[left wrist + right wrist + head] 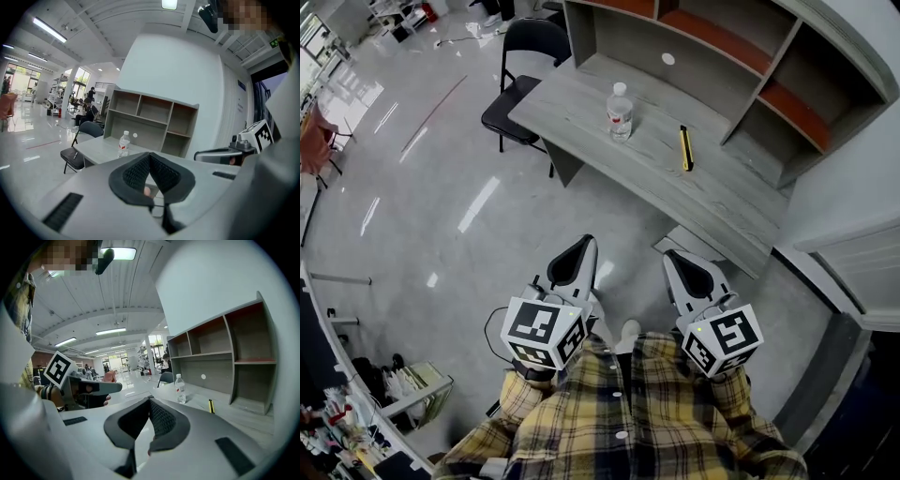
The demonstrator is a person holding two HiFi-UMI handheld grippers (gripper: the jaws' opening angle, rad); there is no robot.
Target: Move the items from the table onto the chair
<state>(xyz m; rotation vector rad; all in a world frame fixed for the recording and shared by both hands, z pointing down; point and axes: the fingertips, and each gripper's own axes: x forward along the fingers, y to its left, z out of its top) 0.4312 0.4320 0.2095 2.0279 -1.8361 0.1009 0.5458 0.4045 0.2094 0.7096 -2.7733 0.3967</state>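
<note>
A clear water bottle (620,112) with a white cap stands upright on the grey table (581,112); it also shows as the bottle (123,143) and the bottle (180,388). A yellow-and-black utility knife (685,148) lies to its right, seen again as the knife (211,405). The black folding chair (517,89) stands at the table's left end, also the chair (77,149). My left gripper (586,241) and right gripper (669,254) are both shut and empty, held side by side over the floor well short of the table.
The table carries an open shelf unit (741,56) along its far side. A white cabinet (853,253) stands at the right. Shiny floor (441,206) spreads to the left, with a cluttered rack (384,394) at lower left. People sit far back in the hall (84,110).
</note>
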